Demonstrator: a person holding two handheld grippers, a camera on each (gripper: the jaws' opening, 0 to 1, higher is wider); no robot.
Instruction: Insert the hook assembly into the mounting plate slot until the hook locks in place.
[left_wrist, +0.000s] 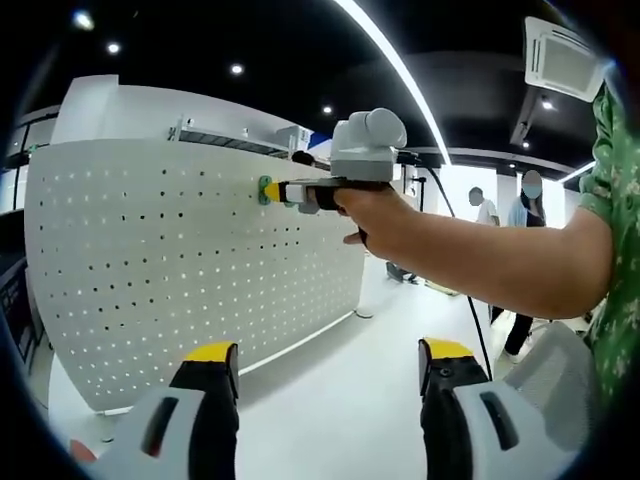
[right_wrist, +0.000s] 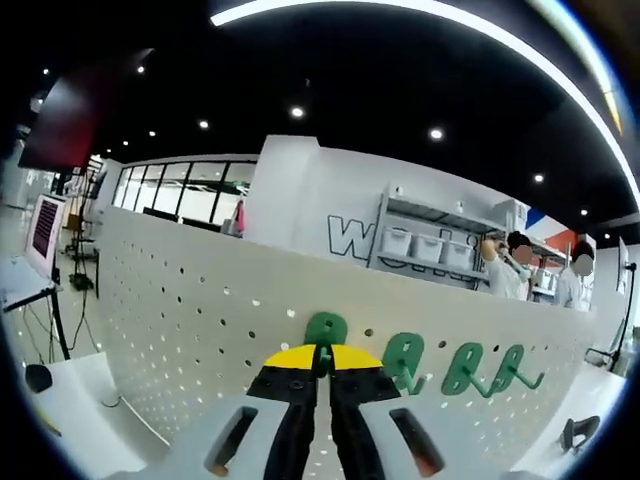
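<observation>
Pinching green hook (right_wrist: 325, 328), right gripper (right_wrist: 322, 352) against pegboard (right_wrist: 180, 320)

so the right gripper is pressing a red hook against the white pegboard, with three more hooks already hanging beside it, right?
Not red. The hook in the right gripper is green, as the right gripper view shows. It is against the white pegboard, and three more green hooks hang beside it.

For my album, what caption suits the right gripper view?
Right tool shut on a green hook at a white pegboard.
</observation>
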